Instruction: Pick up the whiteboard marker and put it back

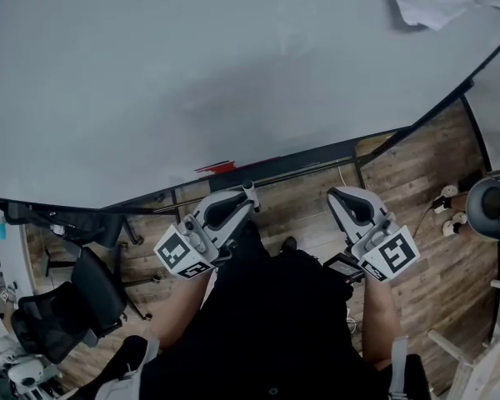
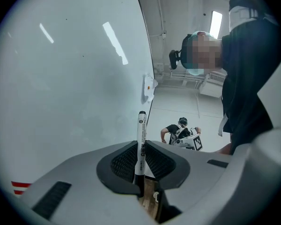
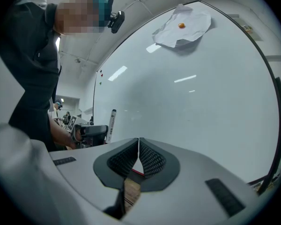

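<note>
We clamp the whiteboard marker [image 2: 142,125] in our left hand-held gripper [image 2: 141,146], near the whiteboard [image 2: 61,78]; our right hand-held gripper [image 3: 138,148] has its jaws together, empty.

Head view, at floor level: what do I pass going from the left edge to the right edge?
From the left: black office chair → left gripper, shut on the marker → right gripper, shut with nothing in it → dark round object cut off by the edge.

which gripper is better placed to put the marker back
Left. The left gripper is shut on the whiteboard marker, beside the whiteboard. The right gripper is shut and empty, so it would need a handover first.
</note>
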The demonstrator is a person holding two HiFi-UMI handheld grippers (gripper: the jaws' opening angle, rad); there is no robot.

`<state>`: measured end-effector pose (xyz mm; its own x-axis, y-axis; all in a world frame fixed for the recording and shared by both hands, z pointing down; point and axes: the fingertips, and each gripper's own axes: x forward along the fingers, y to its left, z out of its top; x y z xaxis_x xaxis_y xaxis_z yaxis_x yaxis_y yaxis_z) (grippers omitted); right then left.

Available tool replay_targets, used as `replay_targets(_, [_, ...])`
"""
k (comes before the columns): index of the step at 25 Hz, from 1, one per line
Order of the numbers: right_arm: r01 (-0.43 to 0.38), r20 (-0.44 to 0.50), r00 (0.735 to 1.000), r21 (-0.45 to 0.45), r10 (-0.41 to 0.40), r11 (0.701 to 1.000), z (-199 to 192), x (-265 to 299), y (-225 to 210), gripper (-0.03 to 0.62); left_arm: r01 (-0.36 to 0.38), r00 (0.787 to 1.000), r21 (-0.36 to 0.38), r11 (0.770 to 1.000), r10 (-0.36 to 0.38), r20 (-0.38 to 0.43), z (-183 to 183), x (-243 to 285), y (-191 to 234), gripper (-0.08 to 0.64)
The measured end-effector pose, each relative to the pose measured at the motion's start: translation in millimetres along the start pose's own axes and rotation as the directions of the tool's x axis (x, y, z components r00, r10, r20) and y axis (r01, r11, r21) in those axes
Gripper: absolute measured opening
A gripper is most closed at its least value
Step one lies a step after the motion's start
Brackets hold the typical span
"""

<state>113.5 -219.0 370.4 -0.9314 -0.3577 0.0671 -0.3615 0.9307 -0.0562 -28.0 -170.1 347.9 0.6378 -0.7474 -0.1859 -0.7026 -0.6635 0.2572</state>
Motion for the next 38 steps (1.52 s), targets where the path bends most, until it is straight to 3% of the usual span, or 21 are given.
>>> replay_targets(17, [-0.020, -0.012, 1.000, 0.030, 0.020, 0.999, -12.1, 13.4, 0.0, 0.021, -0.010, 1.000, -0.004, 1.000, 0.010, -0.011, -4.3, -2.1, 13.3, 0.064])
replay_targets(32, [-0.026, -0.036, 0.999, 0.029, 0.027, 0.999, -17.9, 24.8, 0.1, 0.020, -0.035, 0.998, 0.060, 0.998, 0.038, -0.043, 2.8, -4.7, 32.7, 0.064])
replay_targets(38, [-0.018, -0.045, 0.999, 0.040, 0.020, 0.999, -22.0, 26.4, 0.6, 0.020, -0.049, 0.993, 0.114, 0.992, 0.061, -0.104, -4.7, -5.4, 42.6, 0.064])
